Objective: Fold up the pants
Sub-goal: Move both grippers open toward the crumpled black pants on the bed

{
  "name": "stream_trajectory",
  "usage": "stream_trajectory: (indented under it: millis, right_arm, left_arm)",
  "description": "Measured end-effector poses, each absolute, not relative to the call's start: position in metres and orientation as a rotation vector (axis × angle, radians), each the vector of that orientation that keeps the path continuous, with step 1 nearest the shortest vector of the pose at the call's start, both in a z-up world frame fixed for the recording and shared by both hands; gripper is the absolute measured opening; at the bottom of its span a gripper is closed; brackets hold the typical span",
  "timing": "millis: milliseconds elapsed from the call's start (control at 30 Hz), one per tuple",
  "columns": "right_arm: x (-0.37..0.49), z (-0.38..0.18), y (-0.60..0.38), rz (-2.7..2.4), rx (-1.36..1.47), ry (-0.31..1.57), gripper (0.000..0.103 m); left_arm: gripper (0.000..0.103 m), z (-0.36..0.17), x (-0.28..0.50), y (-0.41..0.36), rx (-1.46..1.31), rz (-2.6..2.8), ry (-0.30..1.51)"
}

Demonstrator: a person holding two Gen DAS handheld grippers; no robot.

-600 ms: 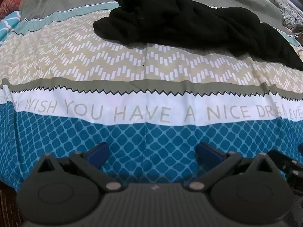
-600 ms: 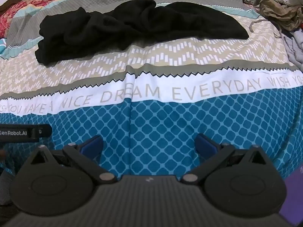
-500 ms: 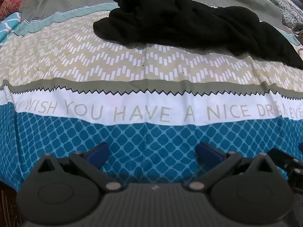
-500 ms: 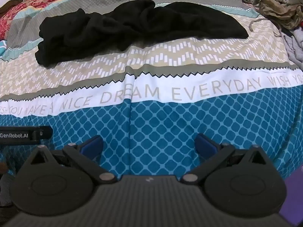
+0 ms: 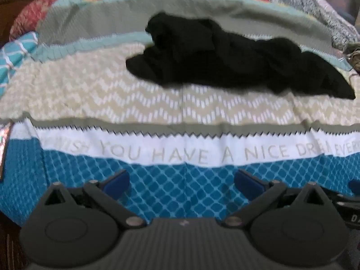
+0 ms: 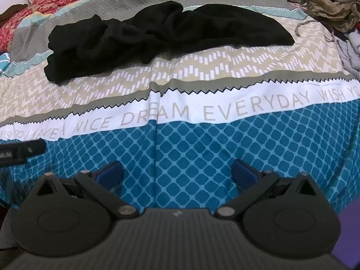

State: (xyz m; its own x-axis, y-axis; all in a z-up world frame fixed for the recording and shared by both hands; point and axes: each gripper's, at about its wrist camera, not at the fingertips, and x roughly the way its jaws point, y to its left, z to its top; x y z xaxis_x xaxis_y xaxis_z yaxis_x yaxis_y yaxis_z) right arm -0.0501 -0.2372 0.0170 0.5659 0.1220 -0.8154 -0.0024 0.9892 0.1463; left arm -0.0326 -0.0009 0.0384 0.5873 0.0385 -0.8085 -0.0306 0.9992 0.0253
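Note:
Black pants [image 5: 225,60] [image 6: 162,36] lie crumpled in a long heap across the far part of the bed, on the beige zigzag and grey bands of the bedspread. My left gripper [image 5: 181,181] hovers over the blue diamond band near the bed's front edge, jaws wide apart with nothing between its blue pads. My right gripper [image 6: 177,172] hangs likewise over the blue band, open and empty. Both are well short of the pants. Part of the other gripper [image 6: 20,151] shows at the right wrist view's left edge.
The patterned bedspread [image 6: 225,112] carries a white band of lettering between the grippers and the pants. A pile of tan and grey clothes [image 6: 333,6] lies at the far right. Red patterned bedding [image 6: 45,2] lies at the far left.
The left gripper has pulled back or tipped up, so the pants sit lower in its blurred view and more far bedding shows. The right view has barely shifted.

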Motion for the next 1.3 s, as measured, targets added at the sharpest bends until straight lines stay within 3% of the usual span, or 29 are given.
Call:
stream_trajectory:
  millis: [600, 1300]
  right_arm:
    - [-0.063, 0.048, -0.231, 0.029, 0.099, 0.772, 0.103]
    - [-0.069, 0.05, -0.239, 0.016, 0.127, 0.726, 0.092]
  left_arm:
    - [0.103, 0.055, -0.043, 0.0, 0.003, -0.033, 0.821]
    - [0.103, 0.06, -0.049, -0.003, 0.005, -0.078, 0.797]
